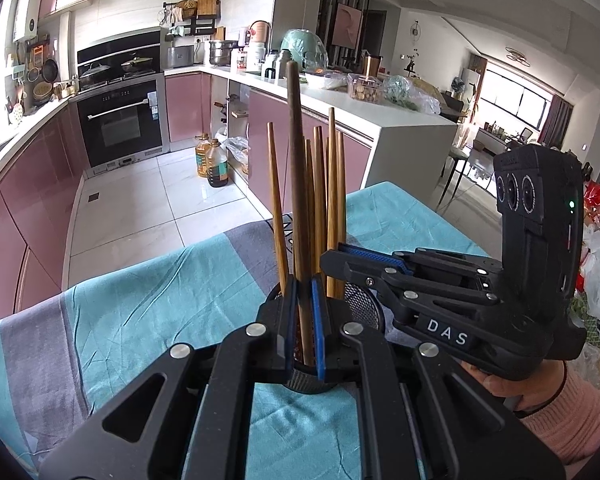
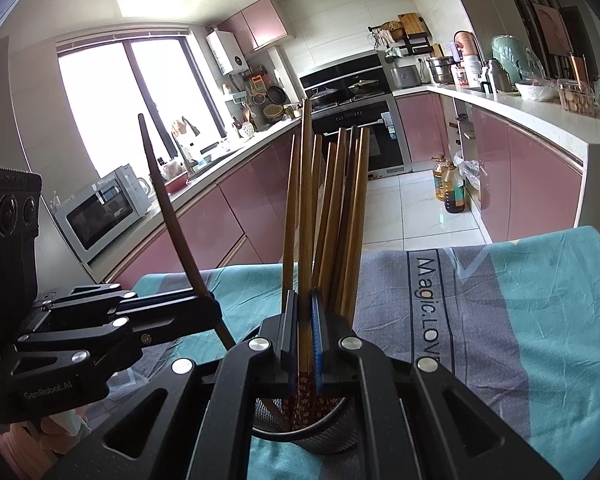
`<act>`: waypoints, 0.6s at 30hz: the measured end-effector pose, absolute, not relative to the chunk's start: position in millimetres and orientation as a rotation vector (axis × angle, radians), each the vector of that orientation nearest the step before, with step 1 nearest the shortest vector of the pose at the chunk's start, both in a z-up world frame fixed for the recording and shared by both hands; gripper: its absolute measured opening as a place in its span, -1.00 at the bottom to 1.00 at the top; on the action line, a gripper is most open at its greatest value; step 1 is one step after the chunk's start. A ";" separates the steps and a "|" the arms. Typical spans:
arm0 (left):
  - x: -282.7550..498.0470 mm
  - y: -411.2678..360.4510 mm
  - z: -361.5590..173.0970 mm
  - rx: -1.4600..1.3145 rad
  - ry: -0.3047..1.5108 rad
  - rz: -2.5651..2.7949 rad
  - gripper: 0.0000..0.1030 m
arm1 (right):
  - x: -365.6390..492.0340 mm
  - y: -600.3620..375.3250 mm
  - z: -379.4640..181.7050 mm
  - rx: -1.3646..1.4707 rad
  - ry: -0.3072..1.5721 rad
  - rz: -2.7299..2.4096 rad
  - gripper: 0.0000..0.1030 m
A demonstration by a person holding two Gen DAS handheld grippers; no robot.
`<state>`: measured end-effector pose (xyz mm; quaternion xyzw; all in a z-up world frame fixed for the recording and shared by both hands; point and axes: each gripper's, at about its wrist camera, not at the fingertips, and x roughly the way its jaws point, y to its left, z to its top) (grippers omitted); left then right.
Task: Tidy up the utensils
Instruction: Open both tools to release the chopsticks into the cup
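Step in hand: two sticks are being lowered into the mesh cup (image 2: 306, 432) on the striped cloth (image 1: 140, 300).
Left gripper (image 1: 304, 320): it is pressed together on the dark stick (image 1: 298, 184), pinched low down, with most of the stick standing up above the pads.
Right gripper (image 2: 305, 336): it is pressed together on a brown chopstick (image 2: 306, 208), right over the cup.
Where the sticks are: the other chopsticks (image 2: 340, 220) are already standing in the cup, fanned out and leaning away; their patterned ends are seen at the bottom.
Where the cup is: it is standing on the cloth, just under both grippers, near the table's close edge.
How it is done well: each stick should be kept upright and brought straight down, so the tip goes inside the rim and not onto it.
Care needed: the two grippers are very near each other, so one is best lowered at a time.
Letting go: the pads should be spread only when the tip seems to rest on the cup's floor.
What could go wrong: the cup could be tipped if a stick is pushed sideways.
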<state>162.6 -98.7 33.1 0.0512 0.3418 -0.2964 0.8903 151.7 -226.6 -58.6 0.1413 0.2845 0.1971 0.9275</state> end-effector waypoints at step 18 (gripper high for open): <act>169.9 -72.9 -3.5 0.027 0.699 -0.588 -0.17 | 117.7 -229.1 -53.6 0.238 0.545 0.372 0.06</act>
